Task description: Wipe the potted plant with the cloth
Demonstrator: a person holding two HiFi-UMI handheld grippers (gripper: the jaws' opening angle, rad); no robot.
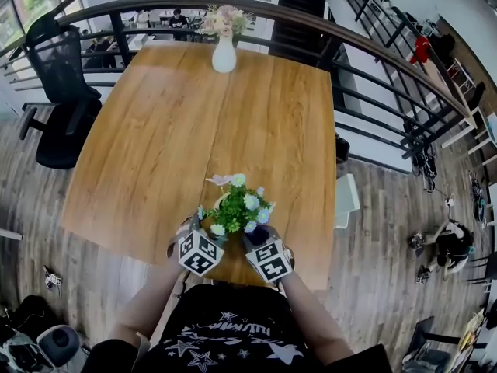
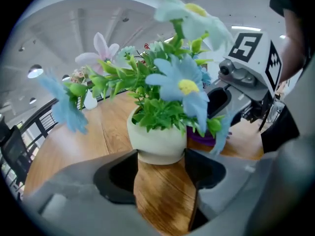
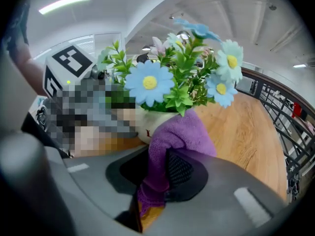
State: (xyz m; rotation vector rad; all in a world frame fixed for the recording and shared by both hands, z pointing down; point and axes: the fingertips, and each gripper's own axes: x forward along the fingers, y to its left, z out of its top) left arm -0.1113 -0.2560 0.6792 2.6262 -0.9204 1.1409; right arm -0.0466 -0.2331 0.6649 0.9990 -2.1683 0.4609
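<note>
Your left hand-held gripper has its jaws on either side of the pot's base and seems to pinch it; keep that hold firm and low so the pot cannot tip. Your right hand-held gripper is clamped on the purple cloth, which bunches against the pot's side under the leaves. Wipe with short, light strokes round the pot, then dab the leaves, because the stems look likely to bend and snag. The plant stands at the near edge of the table: a small cream pot, green leaves, pale blue and pink flowers.
</note>
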